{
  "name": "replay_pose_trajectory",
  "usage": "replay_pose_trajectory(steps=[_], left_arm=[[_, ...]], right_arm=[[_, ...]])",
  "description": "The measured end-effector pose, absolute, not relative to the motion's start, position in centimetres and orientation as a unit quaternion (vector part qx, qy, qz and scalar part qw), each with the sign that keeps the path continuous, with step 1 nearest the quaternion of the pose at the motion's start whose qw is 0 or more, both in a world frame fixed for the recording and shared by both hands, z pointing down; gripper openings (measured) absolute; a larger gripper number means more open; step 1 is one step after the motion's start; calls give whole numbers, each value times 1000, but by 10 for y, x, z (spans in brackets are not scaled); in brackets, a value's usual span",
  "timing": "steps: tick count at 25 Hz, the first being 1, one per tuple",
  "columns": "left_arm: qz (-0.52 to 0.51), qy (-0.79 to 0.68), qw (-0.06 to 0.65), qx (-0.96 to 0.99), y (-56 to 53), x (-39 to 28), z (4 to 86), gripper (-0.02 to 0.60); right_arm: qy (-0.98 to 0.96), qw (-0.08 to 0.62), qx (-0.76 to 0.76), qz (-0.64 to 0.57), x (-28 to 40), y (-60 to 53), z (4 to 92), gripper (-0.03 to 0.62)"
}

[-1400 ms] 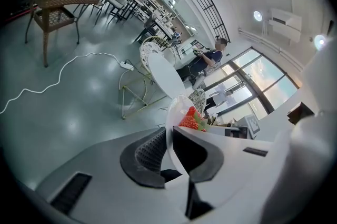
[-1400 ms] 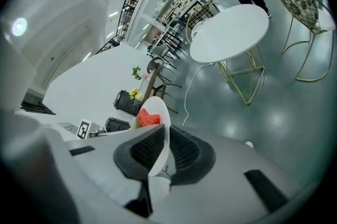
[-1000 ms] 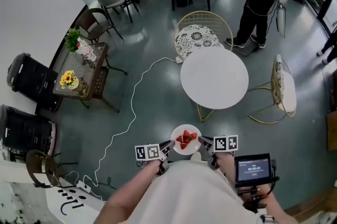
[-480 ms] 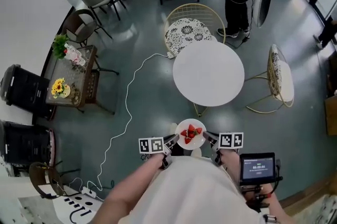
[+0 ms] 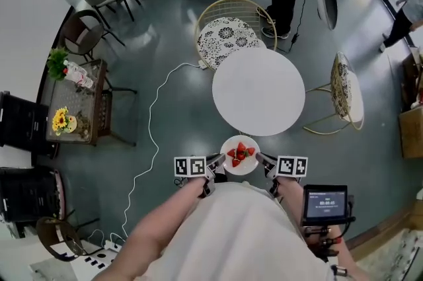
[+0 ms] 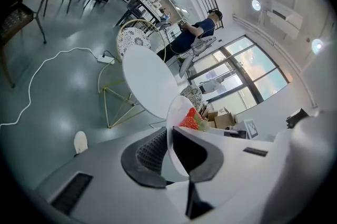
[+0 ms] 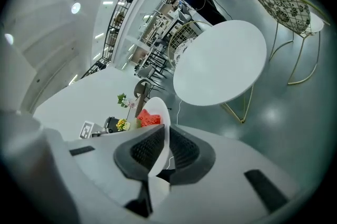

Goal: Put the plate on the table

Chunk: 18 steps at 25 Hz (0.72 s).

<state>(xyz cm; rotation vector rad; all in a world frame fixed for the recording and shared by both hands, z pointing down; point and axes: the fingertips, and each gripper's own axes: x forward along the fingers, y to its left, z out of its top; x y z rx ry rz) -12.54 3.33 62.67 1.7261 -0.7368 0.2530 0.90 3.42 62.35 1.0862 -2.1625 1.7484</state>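
Just short of the round white table (image 5: pixel 258 91), on its near side, the plate (image 5: pixel 238 170) hangs in the air with strawberries (image 5: pixel 240 153) heaped on it. It's carried from both sides, and that looks deliberate: the left gripper (image 5: pixel 218 162) pinches the left rim and the right gripper (image 5: pixel 260 160) the right rim, which should keep the dish level so the fruit doesn't roll.

From the head view you get the layout, with the plate clear of the tabletop and the table bare. Each gripper view gives the grip itself, with the thin rim edge-on and the ribbed pads (image 6: pixel 151 150) pressed onto it from either face. The right gripper view also looks across the tabletop beyond, where I'd judge the plate is headed.
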Motion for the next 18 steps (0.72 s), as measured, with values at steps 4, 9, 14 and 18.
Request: replay_pose_trajectory(steps=[4, 9, 14, 18], left_arm=[[107, -307, 581, 746, 1, -145, 622, 19], [109, -293, 579, 753, -30, -165, 620, 19], [108, -283, 574, 761, -56, -187, 621, 20], [106, -281, 575, 761, -66, -194, 619, 20]], right_arm=[[-723, 75, 372, 578, -11, 4, 617, 25], [-720, 75, 388, 570, -31, -25, 613, 25], [-719, 65, 399, 566, -54, -47, 612, 25], [-719, 64, 402, 563, -60, -58, 610, 25]])
